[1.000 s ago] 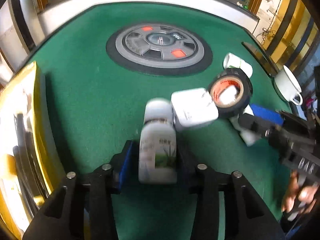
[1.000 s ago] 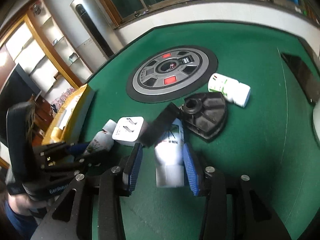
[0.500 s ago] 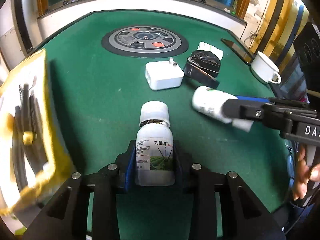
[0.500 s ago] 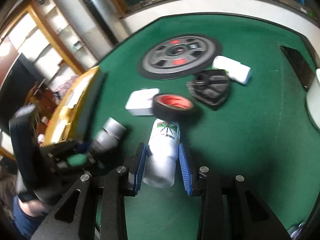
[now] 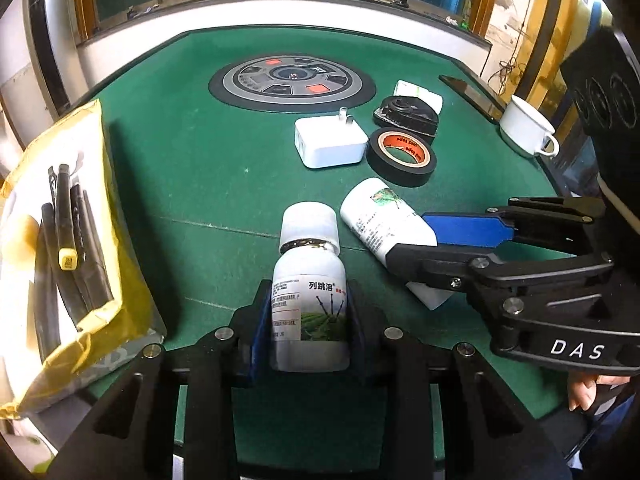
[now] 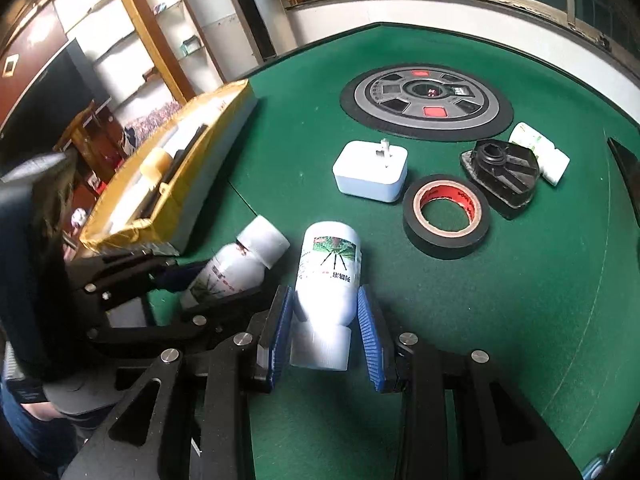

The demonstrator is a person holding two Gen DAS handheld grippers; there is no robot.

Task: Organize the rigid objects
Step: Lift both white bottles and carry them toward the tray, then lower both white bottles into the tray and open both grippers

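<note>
Blue rubber pads close on a white bottle in each claw above the green felt table (image 5: 200,168). At bottom centre of the left view, the left claw (image 5: 306,322) grips a capped bottle (image 5: 308,280) around its labelled body, cap pointing away; the hold looks firm enough for carrying. At bottom centre of the right view, the right claw (image 6: 326,328) clamps a second bottle (image 6: 328,276) near its cap end, base forward, apparently lifted clear of the felt. Both seem held ready for the yellow box (image 5: 68,240) at left frame, which already holds dark pens.

Beyond the claws, toward mid-frame, lie a white charger (image 6: 372,172), a roll of black tape (image 6: 446,216), a black plastic part (image 6: 500,172) and a third bottle (image 6: 540,152) on its side, awaiting sorting. A white cup (image 5: 524,126) stands at right. The two claws sit close together, so each may crowd the other's path to the box.
</note>
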